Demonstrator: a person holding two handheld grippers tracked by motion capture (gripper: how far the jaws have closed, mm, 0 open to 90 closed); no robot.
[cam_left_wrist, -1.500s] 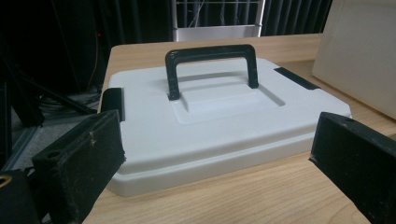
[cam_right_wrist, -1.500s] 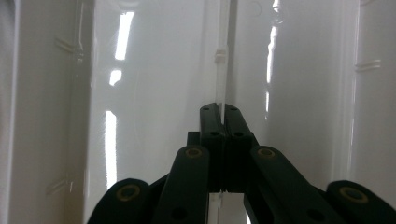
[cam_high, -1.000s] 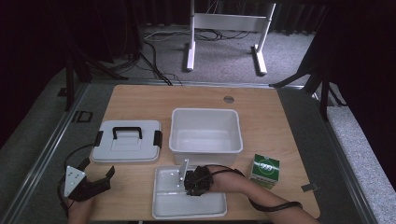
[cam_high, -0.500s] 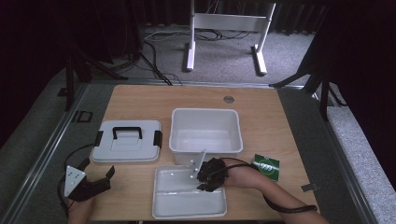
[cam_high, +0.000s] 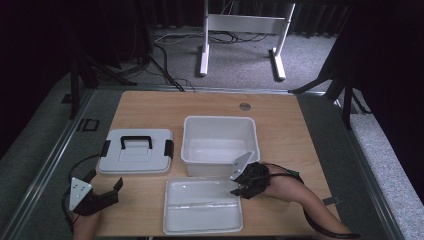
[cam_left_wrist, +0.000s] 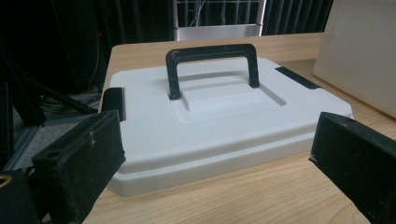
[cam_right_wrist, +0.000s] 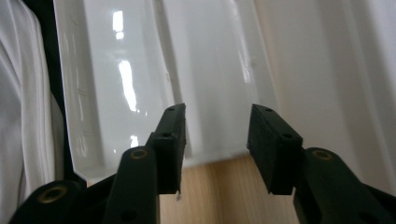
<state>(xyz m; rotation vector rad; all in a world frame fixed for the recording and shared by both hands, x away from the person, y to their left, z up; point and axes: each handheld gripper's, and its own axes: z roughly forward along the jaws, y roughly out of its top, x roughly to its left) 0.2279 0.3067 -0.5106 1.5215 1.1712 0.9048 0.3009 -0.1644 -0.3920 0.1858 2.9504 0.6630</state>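
The right gripper (cam_high: 239, 186) hangs over the right end of the shallow tray (cam_high: 202, 212) at the table's (cam_high: 280, 120) near edge, forearm angled in from the near right corner. Its jaws have just been opening, with nothing between them. The left gripper (cam_high: 112, 189) rests at the near left corner, jaws spread and empty, facing the lid (cam_left_wrist: 219, 121).

the shallow white tray (cam_high: 202, 206) lies flat on the wooden table, just in front of the deep white bin (cam_high: 218, 143) and near the table's front edge. it is rectangular, glossy and translucent, with a low rib along its length dividing it into two compartments. seen from the right gripper view, the tray (cam_right_wrist: 140, 84) shows bright reflections and one short rim over the wood.
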